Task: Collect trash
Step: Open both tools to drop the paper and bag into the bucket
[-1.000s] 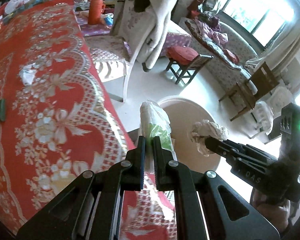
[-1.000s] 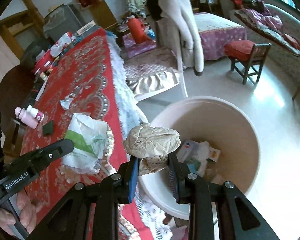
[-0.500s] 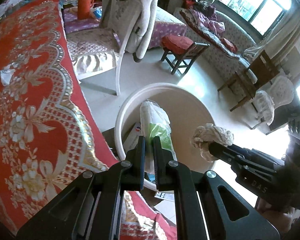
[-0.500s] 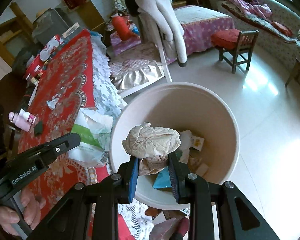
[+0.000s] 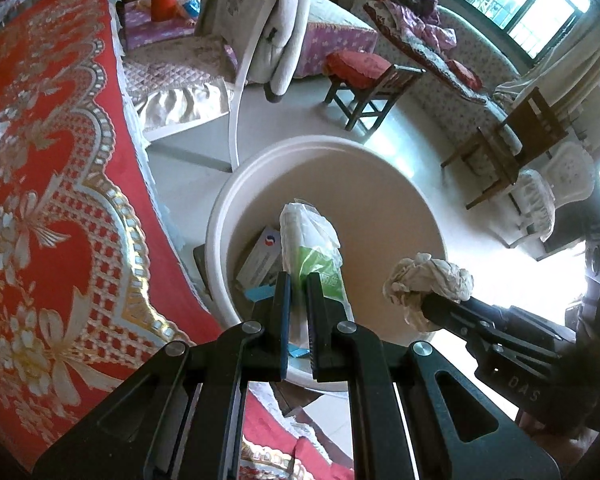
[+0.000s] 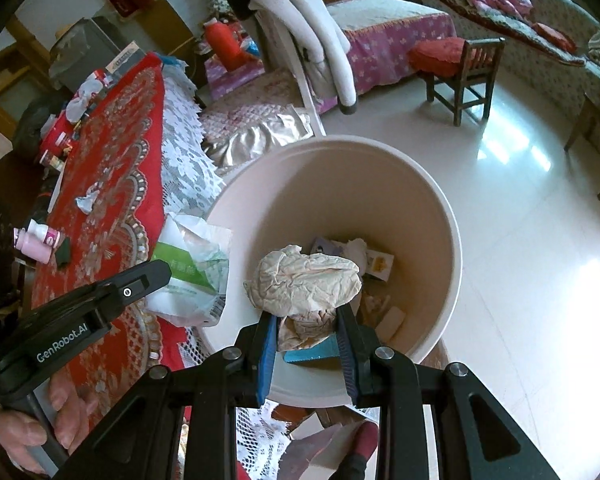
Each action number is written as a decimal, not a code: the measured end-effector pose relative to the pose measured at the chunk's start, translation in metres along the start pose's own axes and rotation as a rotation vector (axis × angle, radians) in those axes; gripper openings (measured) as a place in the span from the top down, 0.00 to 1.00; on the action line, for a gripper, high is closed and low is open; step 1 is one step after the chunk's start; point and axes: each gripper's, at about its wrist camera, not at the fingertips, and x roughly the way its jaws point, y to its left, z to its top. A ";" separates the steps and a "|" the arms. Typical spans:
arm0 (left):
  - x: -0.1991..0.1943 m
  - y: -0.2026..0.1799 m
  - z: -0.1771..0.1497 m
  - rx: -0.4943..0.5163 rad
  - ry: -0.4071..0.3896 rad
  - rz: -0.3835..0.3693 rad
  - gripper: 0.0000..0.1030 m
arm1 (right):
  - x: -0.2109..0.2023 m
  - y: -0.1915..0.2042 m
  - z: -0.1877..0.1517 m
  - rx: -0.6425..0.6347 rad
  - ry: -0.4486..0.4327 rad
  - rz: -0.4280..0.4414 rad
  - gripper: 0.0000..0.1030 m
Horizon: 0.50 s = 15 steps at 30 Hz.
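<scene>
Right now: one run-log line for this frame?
step: drop trash | left gripper: shut on plastic wrapper | right gripper: shut on crumpled paper | both over bin | not released

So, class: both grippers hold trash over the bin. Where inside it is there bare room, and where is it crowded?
Bare: the bin's far inner wall. Crowded: its bottom, with boxes and a blue packet. The crumpled paper hangs over that pile; the plastic wrapper hangs inside the tablecloth-side rim.
</scene>
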 end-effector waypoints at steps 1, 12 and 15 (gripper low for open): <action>0.001 0.000 -0.001 0.000 0.002 0.001 0.95 | 0.001 0.000 0.000 0.002 0.003 0.001 0.74; 0.011 -0.006 -0.006 0.000 0.010 0.019 0.95 | 0.010 -0.009 -0.004 0.015 0.031 -0.011 0.74; 0.011 -0.007 -0.006 0.002 0.008 0.018 0.95 | 0.012 -0.009 -0.004 0.019 0.039 -0.021 0.73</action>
